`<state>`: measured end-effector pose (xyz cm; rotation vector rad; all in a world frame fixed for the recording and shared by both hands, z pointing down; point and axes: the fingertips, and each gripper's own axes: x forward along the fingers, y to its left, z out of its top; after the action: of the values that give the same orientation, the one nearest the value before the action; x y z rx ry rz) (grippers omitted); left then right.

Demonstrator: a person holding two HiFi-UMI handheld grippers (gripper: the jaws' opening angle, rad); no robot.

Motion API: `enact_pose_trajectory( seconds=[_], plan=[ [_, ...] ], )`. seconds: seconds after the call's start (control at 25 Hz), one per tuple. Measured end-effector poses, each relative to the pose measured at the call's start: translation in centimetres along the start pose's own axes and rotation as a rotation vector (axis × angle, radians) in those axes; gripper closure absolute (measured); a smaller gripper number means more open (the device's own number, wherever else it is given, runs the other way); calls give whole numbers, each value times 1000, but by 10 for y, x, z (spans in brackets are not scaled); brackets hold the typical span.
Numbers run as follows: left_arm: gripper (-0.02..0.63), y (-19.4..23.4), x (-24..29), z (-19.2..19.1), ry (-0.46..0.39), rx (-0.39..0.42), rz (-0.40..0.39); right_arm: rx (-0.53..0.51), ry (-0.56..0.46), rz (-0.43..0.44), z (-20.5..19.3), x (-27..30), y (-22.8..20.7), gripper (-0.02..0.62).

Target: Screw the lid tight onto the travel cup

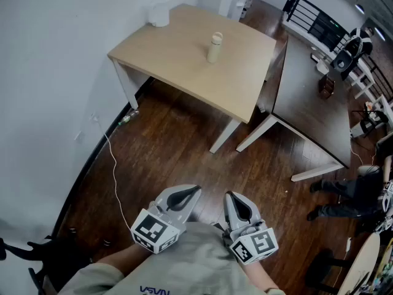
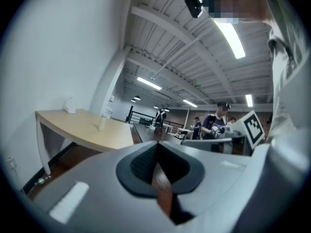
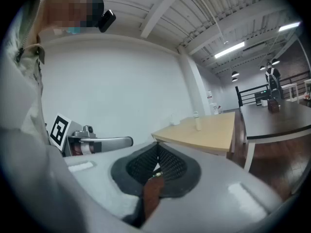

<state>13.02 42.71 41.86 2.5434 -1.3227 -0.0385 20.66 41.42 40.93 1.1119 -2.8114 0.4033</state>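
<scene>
A cream travel cup (image 1: 214,47) with its lid on stands upright near the middle of the light wooden table (image 1: 178,60), far ahead of me. It shows small in the left gripper view as the cup (image 2: 102,121) and in the right gripper view as the cup (image 3: 198,122). My left gripper (image 1: 189,196) and right gripper (image 1: 232,201) are held close to my body over the floor, side by side, far from the table. Both are shut with nothing between the jaws.
A white container (image 1: 159,13) sits at the wooden table's far left corner. A dark table (image 1: 313,103) adjoins on the right, with chairs (image 1: 350,54) beyond. A white cable (image 1: 113,165) runs along the dark wood floor by the left wall. People stand in the distance (image 2: 216,123).
</scene>
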Motion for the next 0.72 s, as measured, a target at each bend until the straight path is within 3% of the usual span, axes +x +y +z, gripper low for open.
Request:
enact_pose_trajectory(
  seconds=[0.24,0.72],
  plan=[
    [604,33,-26,11,-36,-11,49,-29,4,37,4,27,30,598],
    [604,98,-29,10,-24,-36,212,-8,16,124,3,95,18,598]
  ],
)
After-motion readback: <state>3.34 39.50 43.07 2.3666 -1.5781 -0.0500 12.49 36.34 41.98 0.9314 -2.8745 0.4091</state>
